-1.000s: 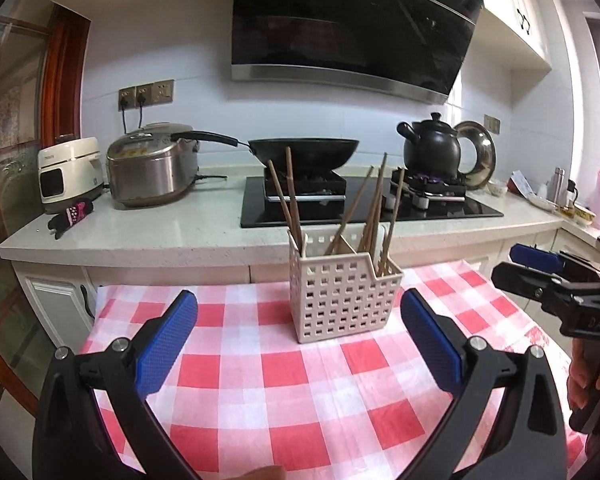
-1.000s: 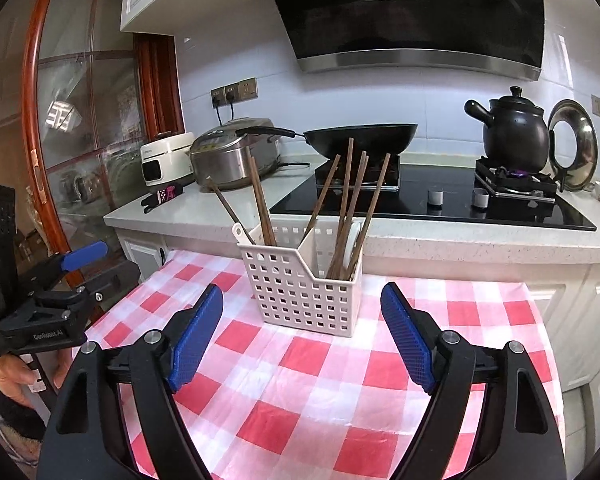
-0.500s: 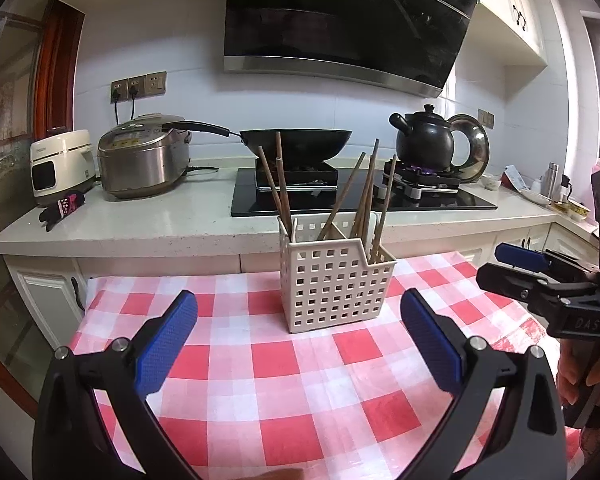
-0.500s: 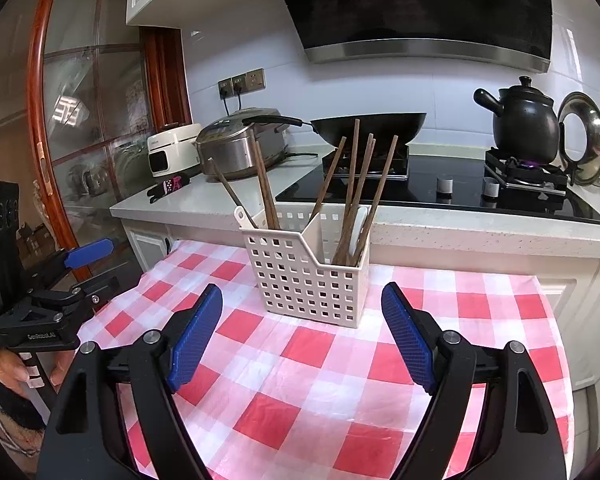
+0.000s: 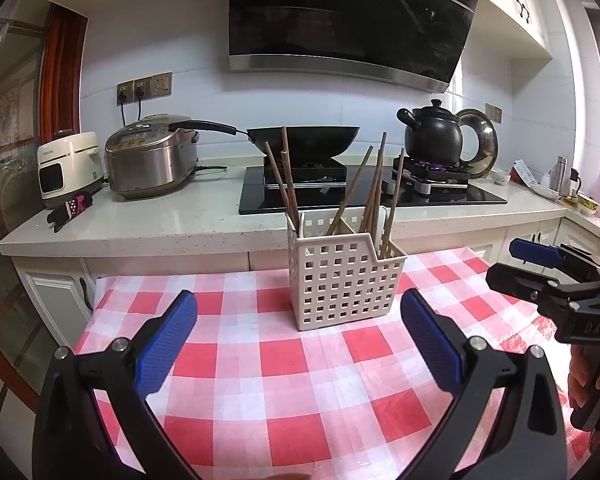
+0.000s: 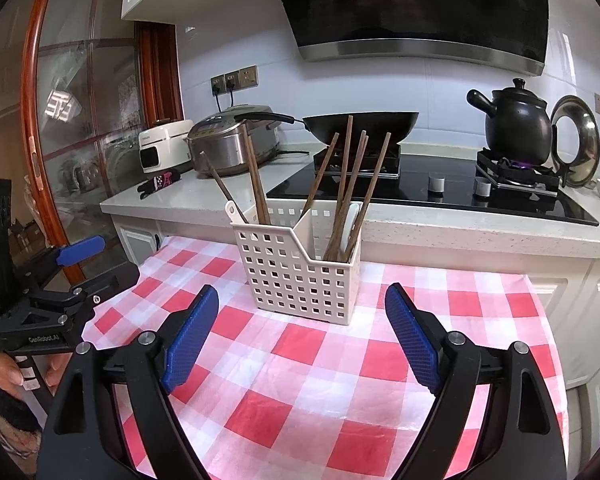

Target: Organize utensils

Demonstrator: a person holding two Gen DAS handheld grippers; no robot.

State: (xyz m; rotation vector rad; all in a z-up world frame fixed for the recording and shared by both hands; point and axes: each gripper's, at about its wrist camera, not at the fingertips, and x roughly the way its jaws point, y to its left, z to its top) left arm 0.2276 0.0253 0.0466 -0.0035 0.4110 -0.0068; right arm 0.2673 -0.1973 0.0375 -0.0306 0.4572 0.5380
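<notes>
— Left wrist view first: what do you see?
— The left gripper hovers over the checked tablecloth, blue pads spread wide, holding nothing. The white basket stands just ahead, brown chopsticks leaning upright in both compartments.
— And the other one?
— The right gripper is equally wide apart and empty, low above the cloth, facing the same basket. A wok and black kettle sit on the stove behind.
</notes>
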